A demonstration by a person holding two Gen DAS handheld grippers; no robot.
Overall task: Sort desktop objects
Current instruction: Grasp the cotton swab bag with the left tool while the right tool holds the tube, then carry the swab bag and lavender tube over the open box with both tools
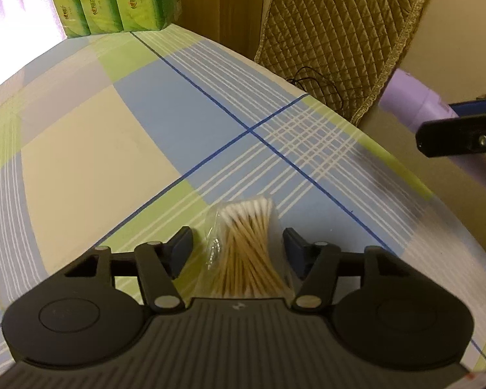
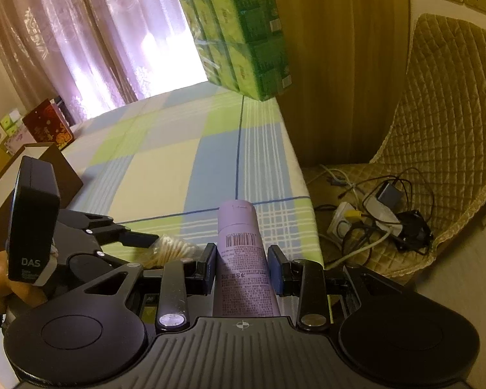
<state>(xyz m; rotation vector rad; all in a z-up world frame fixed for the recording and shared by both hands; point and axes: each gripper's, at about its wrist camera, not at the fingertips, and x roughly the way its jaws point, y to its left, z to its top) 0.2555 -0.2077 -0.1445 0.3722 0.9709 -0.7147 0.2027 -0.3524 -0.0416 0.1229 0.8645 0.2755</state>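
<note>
A clear bag of wooden cotton swabs [image 1: 248,249] lies on the checked tablecloth [image 1: 97,162] near the table's front. My left gripper [image 1: 238,246] is open and straddles the bag; its right finger [image 1: 295,251] touches the plastic, while the left finger stands slightly apart. The right wrist view shows the same swabs [image 2: 168,251] beside the left gripper's finger [image 2: 139,236]. My right gripper [image 2: 243,265] is shut on a lilac tube [image 2: 243,243] with a barcode, cap pointing forward, held in the air at the table's right edge. That tube [image 1: 411,97] also shows at the far right of the left wrist view.
A green pack of tissues [image 2: 239,39] stands at the table's far corner. Right of the table is a chair with a quilted cover [image 2: 444,123], holding a power strip and tangled cables [image 2: 372,217]. A brown box [image 2: 39,165] and a red box [image 2: 48,129] sit on the left.
</note>
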